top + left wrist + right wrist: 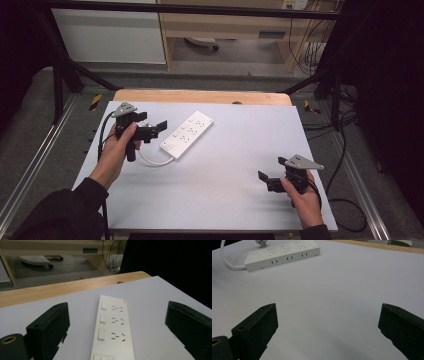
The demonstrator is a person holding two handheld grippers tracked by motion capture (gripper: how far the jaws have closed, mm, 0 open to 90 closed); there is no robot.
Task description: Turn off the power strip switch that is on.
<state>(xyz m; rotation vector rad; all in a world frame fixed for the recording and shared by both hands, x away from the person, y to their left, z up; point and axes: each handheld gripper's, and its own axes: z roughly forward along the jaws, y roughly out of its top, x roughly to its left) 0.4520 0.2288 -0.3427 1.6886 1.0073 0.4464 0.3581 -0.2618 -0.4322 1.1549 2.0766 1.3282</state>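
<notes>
My left gripper, jaws wide, sits just left of the power strip, whose length runs near-left to far-right.

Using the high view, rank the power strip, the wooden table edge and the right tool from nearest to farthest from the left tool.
1. Power strip: just right of the left tool, on the white sheet.
2. Wooden table edge: beyond the sheet's far side.
3. Right tool: far across the sheet, at the near right.
</notes>
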